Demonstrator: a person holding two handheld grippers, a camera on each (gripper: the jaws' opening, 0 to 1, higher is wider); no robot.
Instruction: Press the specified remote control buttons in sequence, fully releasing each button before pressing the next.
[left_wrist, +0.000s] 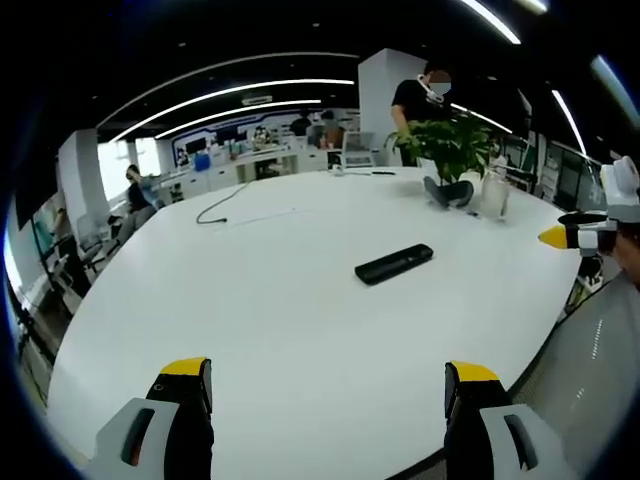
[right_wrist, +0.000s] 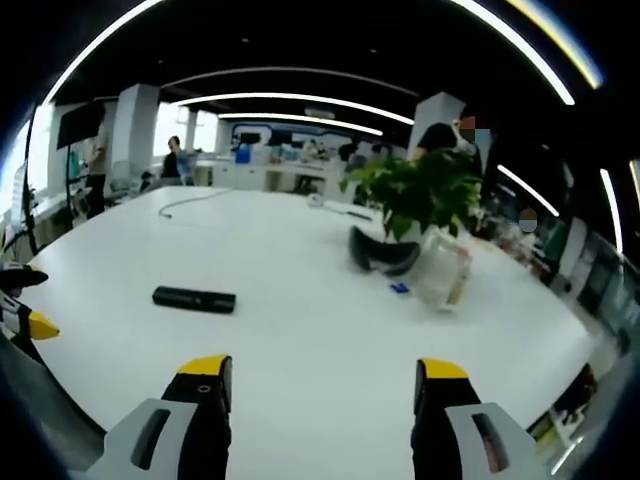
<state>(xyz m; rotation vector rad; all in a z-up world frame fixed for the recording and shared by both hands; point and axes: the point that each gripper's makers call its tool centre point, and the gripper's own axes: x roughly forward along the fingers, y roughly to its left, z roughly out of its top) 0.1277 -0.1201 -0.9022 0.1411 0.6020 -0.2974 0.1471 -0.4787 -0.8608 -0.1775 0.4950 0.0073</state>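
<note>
Left gripper view, nearest first: the left tongs (left_wrist: 328, 385) rise at six o'clock with their yellow-tipped jaws spread wide and nothing between them, hovering over bare white table (left_wrist: 250, 300). Beyond them, toward one o'clock of the jaws and well apart from them, the black remote control (left_wrist: 394, 264) lies flat, its long axis slanted across the view. At three o'clock the right tongs (left_wrist: 575, 236) come in from the edge of the table; their spread cannot be judged here. Farther off stand a potted plant (left_wrist: 452, 150) and a clear jar (left_wrist: 494, 192), with a loose cable (left_wrist: 222, 203) toward eleven o'clock.

In the right gripper view those tongs (right_wrist: 322, 385) are likewise released and empty, jaws apart at six o'clock. The remote control (right_wrist: 194, 298) sits at about ten o'clock, well apart from them, and the other tongs' yellow tip (right_wrist: 38, 325) shows at nine o'clock.

No press appears to have begun. To do it well, I would bring one pair of tongs over the remote control, use a single jaw tip on the wanted button, push straight down so the slim body does not skid, then lift fully clear before the next. The buttons are too small to read from here, so a closer approach is needed first. Keep the idle tongs back so the remote control stays in view.
</note>
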